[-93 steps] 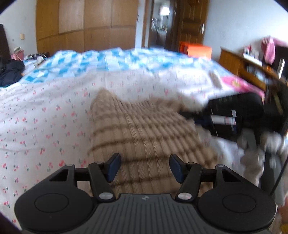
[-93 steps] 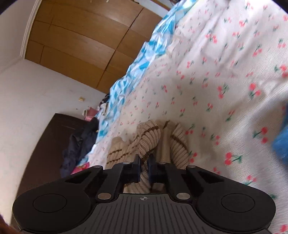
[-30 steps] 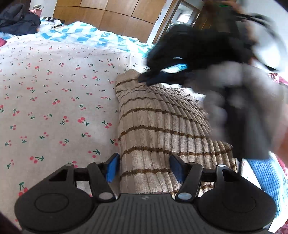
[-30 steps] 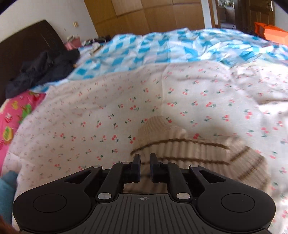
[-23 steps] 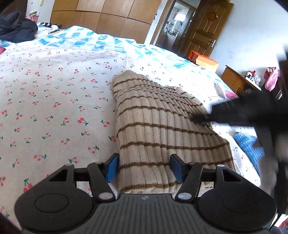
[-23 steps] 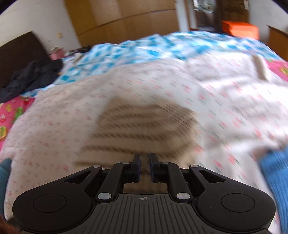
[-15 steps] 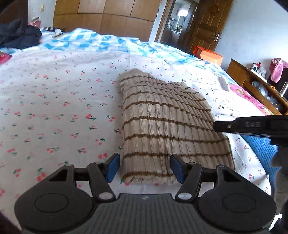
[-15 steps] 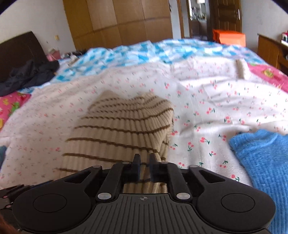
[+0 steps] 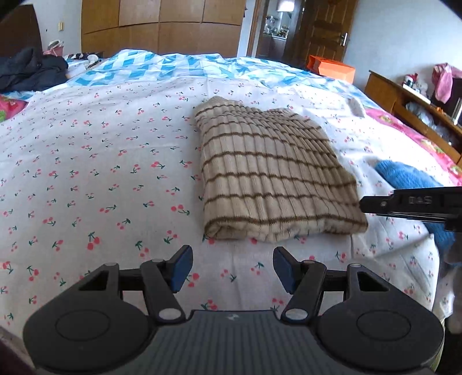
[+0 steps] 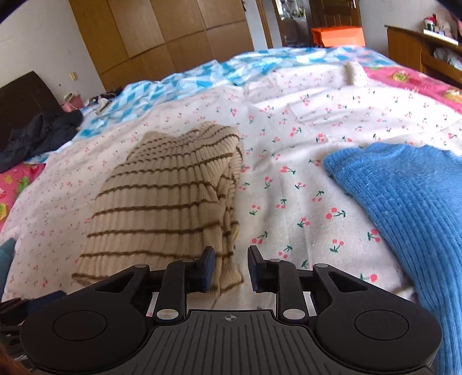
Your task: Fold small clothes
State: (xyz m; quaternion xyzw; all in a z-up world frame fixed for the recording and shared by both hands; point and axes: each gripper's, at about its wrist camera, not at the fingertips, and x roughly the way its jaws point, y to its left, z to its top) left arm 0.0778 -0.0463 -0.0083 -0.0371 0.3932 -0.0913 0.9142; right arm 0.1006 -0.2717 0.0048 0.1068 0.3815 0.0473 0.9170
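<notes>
A beige sweater with brown stripes (image 9: 274, 178) lies folded into a rectangle on the cherry-print sheet (image 9: 101, 173). My left gripper (image 9: 232, 268) hangs open just short of the sweater's near edge, with only sheet between its fingers. My right gripper (image 10: 231, 268) sits at the sweater's (image 10: 167, 202) near right corner with its jaws opening. That corner shows in the gap, and the pads do not press on it. In the left wrist view a black finger (image 9: 404, 202) of the right gripper reaches in from the right beside the sweater.
A blue knit garment (image 10: 404, 207) lies to the right of the sweater. A blue-and-white checked quilt (image 9: 173, 66) covers the far end of the bed, with dark clothes (image 9: 29, 72) at far left. Wardrobe doors (image 9: 158, 26) stand behind and a wooden desk (image 9: 404, 95) at right.
The right gripper swung across above the sweater to its near right corner and its jaws parted. The left gripper drew back, so the sweater's near edge now lies ahead of its fingers.
</notes>
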